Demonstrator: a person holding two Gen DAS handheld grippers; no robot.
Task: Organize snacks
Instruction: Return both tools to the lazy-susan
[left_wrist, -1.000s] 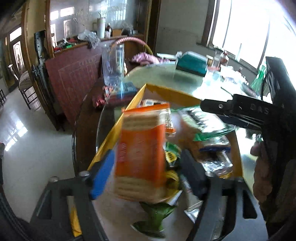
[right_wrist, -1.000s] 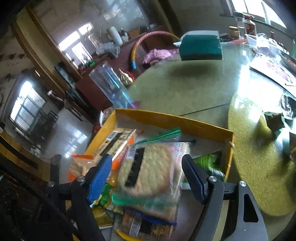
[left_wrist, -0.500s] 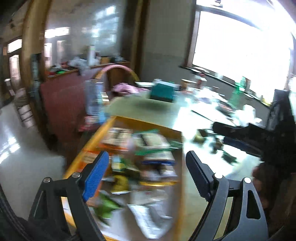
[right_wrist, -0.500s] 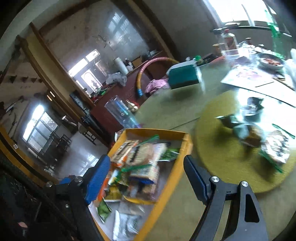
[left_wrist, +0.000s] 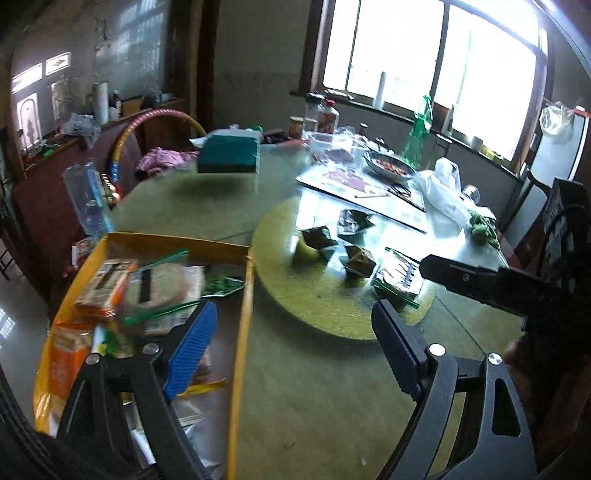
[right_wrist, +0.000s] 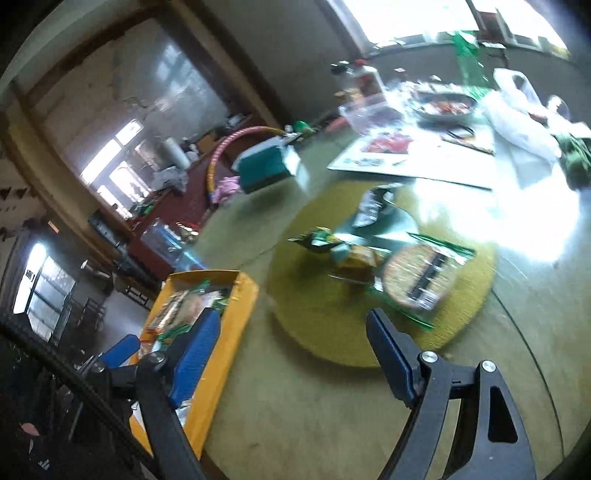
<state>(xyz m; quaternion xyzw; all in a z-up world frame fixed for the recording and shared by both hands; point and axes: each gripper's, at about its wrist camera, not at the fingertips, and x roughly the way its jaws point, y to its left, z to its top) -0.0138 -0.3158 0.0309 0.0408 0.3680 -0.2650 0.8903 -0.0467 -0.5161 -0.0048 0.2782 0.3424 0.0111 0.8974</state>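
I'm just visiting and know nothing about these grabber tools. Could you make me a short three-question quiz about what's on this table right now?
1. True or false: the left gripper holds a snack.
2. Where do the loose snack packets still waiting lie? A) on the round yellow-green mat B) on the floor C) on the teal box
3. What colour is the box that snacks are sorted into?

Key: 1 false, its jaws stand open with nothing between them, like the right gripper; 2 A; 3 yellow.
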